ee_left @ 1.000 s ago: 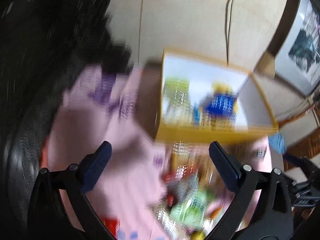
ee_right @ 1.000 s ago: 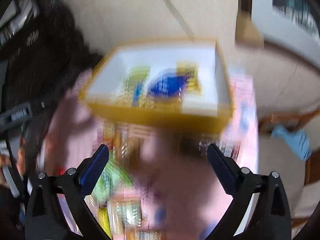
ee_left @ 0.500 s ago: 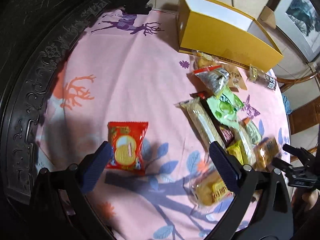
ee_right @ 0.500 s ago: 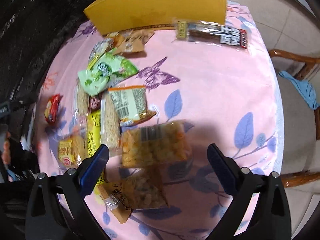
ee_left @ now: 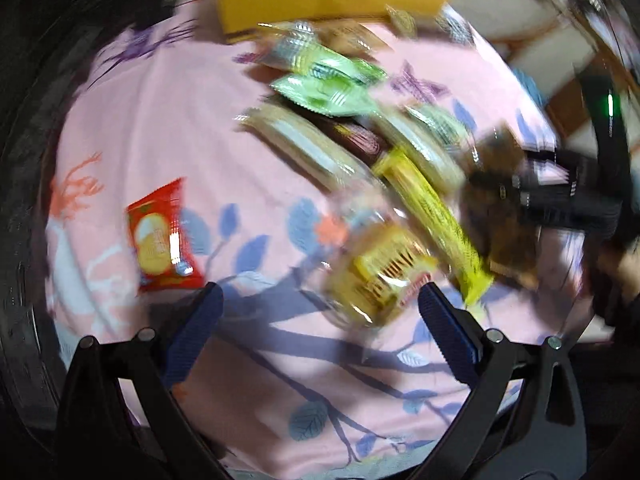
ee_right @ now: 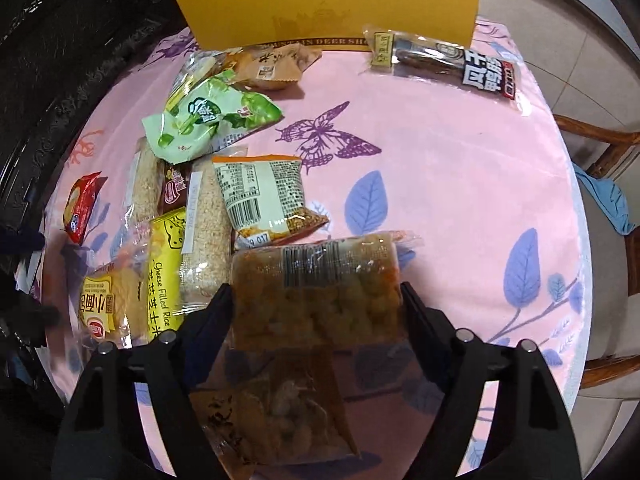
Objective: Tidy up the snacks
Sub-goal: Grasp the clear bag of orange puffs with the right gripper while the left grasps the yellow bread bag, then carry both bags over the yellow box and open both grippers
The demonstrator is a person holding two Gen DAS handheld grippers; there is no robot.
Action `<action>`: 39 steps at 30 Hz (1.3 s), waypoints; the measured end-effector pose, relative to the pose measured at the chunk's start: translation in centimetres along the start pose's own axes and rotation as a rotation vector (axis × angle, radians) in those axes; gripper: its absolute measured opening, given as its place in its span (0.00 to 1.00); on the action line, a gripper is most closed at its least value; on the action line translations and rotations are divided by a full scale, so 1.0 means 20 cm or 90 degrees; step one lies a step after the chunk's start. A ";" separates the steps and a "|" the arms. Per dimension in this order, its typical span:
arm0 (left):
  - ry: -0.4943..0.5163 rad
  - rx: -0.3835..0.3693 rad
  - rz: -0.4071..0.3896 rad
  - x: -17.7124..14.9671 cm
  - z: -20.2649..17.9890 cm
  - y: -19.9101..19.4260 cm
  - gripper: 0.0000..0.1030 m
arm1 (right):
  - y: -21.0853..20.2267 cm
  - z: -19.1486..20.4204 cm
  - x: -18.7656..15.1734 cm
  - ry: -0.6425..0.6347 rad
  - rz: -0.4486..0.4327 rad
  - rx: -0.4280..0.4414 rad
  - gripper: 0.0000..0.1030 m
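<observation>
Several snack packets lie on a pink tablecloth [ee_right: 460,184]. A yellow box [ee_right: 332,4] stands at the far edge. My right gripper [ee_right: 316,300] is open, its fingers on either side of a clear packet of orange-brown crisps [ee_right: 316,280]; whether the pads touch it I cannot tell. Another clear packet [ee_right: 276,404] lies under the gripper. My left gripper [ee_left: 320,300] is open above the cloth, with a yellow bun packet [ee_left: 384,272] just beyond its right finger and a red biscuit packet [ee_left: 164,236] to the left. The left wrist view is blurred.
A green packet [ee_right: 212,120], a cheese rice stick [ee_right: 162,272], sesame bars [ee_right: 204,240] and a dark long packet [ee_right: 452,60] lie around. A carved dark table rim [ee_right: 52,80] runs along the left. A wooden chair [ee_right: 600,144] stands to the right.
Both grippers dropped from over the box to the snack pile. The right gripper moved forward so that its fingers flank the crisps packet. The left gripper swung right toward the bun packet.
</observation>
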State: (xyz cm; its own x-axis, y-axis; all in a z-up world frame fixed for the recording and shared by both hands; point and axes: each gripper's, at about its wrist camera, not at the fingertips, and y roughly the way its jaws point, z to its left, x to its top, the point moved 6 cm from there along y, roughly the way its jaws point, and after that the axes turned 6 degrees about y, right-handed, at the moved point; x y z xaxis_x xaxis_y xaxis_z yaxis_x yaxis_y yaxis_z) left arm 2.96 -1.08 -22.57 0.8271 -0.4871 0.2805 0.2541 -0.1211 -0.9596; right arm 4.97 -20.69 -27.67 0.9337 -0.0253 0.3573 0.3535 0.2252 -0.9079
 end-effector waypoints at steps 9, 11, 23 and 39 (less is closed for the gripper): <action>0.107 -0.024 0.003 0.05 -0.17 0.25 0.84 | 0.02 0.00 -0.03 0.002 0.010 -0.008 0.85; 0.098 -0.026 -0.009 0.06 -0.18 0.26 0.77 | 0.02 0.01 -0.03 0.000 0.004 -0.012 0.85; 0.080 -0.021 -0.056 0.03 -0.18 0.17 0.62 | -0.07 0.01 -0.04 0.015 -0.048 -0.019 0.77; -0.073 -0.018 -0.143 0.33 0.05 -0.12 0.62 | -0.37 0.08 0.15 -0.002 -0.120 0.009 0.77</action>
State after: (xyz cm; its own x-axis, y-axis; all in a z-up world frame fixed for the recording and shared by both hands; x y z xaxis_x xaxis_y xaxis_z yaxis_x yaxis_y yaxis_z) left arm 8.21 -3.16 -18.32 0.8031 -0.3448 0.4859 0.4249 -0.2403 -0.8728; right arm 5.08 -20.81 -19.58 0.8504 -0.0661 0.5219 0.5219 0.2303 -0.8213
